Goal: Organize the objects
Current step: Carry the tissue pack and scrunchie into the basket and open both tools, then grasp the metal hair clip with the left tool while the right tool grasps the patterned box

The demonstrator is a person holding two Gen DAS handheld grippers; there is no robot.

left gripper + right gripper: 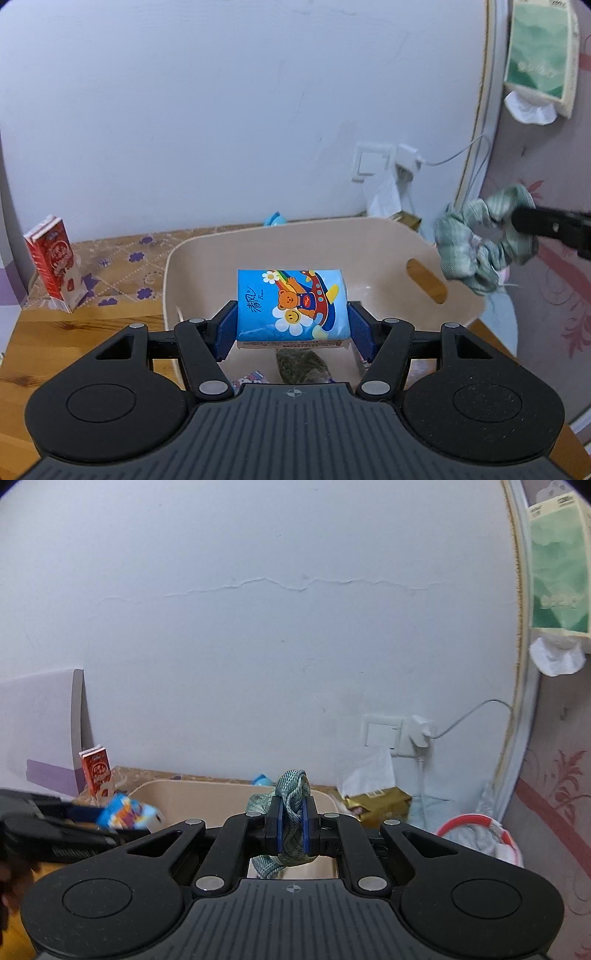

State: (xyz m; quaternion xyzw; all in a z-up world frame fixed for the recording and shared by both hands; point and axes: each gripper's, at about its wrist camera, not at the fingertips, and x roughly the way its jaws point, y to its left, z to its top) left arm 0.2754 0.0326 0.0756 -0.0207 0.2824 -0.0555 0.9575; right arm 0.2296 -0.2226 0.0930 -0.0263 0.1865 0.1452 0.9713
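My left gripper (292,325) is shut on a blue tissue pack (292,304) with a cartoon bear, held above the beige plastic bin (388,236). My right gripper (293,825) is shut on a green checked scrunchie (293,805), held over the bin's (207,794) right part. In the left wrist view the scrunchie (476,251) hangs from the right gripper's finger (546,225) at the bin's right rim. In the right wrist view the tissue pack (127,812) shows blurred at the left. A dark greenish packet (301,365) and a small patterned item (251,378) lie in the bin.
A red milk carton (55,264) stands on the wooden table (74,332) at the left. A gold packet (380,801), a wall socket with charger (410,734), a red-rimmed basket (480,834) and a hanging tissue box (557,572) are to the right.
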